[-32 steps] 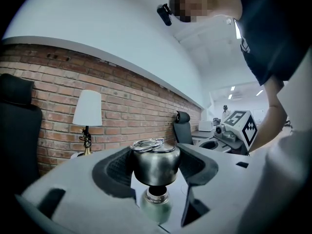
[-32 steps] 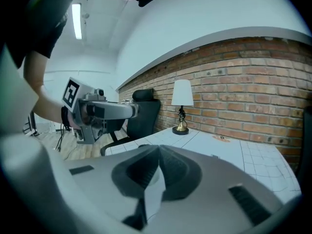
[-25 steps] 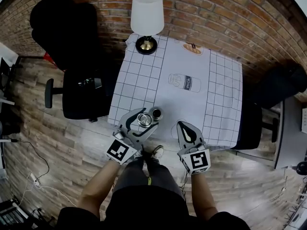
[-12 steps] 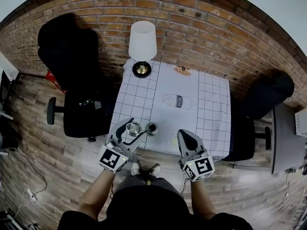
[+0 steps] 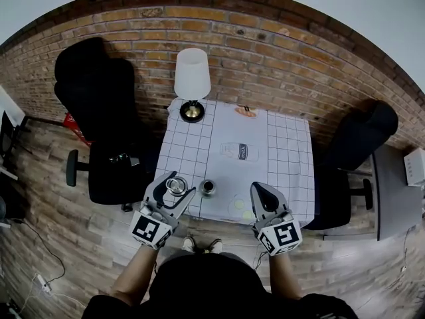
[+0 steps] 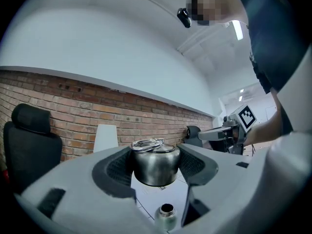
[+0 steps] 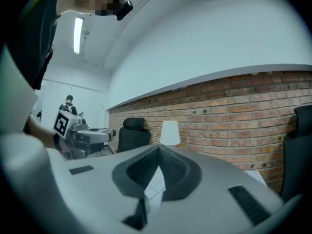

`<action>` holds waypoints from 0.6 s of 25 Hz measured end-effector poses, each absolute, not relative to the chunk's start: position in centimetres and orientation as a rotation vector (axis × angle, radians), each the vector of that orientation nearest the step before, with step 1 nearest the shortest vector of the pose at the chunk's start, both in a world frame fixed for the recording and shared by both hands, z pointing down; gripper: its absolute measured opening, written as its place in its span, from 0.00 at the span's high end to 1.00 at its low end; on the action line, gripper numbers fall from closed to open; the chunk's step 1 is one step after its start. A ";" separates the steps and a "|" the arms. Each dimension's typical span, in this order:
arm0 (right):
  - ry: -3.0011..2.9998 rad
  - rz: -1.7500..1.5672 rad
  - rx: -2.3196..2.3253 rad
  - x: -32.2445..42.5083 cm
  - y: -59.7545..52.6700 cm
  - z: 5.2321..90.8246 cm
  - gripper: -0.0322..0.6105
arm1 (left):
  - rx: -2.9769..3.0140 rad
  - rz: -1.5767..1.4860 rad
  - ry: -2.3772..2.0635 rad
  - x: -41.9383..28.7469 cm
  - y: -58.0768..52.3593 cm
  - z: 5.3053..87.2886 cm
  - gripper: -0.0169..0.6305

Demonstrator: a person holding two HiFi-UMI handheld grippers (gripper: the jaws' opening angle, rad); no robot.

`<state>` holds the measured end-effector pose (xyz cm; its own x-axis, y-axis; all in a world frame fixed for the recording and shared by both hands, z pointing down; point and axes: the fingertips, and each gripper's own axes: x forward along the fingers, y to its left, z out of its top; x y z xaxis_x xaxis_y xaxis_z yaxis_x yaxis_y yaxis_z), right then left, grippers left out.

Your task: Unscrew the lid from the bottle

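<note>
My left gripper (image 5: 175, 190) is shut on a round steel lid (image 6: 156, 164) with a ring handle on top, and holds it in the air over the table's front left part. The steel bottle (image 5: 208, 187) stands upright on the white checked cloth, to the right of the lid and apart from it. Its open mouth shows below the lid in the left gripper view (image 6: 166, 211). My right gripper (image 5: 261, 191) hovers at the table's front right with its jaws shut and nothing between its pads (image 7: 146, 168).
A white-shaded lamp (image 5: 192, 78) stands at the table's far left corner. The cloth (image 5: 285, 158) bears a printed milk bottle picture (image 5: 239, 151). Black office chairs stand to the left (image 5: 109, 171) and right (image 5: 362, 138), with a brick wall behind and a wooden floor below.
The head view has pulled back and up, so the table looks smaller. My left gripper has carried the lid further left of the bottle. The right gripper stays shut.
</note>
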<state>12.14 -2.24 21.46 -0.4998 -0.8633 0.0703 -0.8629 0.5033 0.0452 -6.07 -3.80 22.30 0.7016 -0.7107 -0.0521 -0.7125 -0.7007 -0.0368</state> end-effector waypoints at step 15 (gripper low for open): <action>-2.686 -0.045 1.541 12.1 -2.9 20.6 0.93 | -2.847 0.059 1.206 -5.3 -3.2 19.6 0.56</action>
<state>12.13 -2.92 20.60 -0.5040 -0.8634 0.0242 -0.8621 0.5045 0.0473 -5.35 -3.22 19.61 0.6954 -0.7165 -0.0542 -0.7184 -0.6949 -0.0306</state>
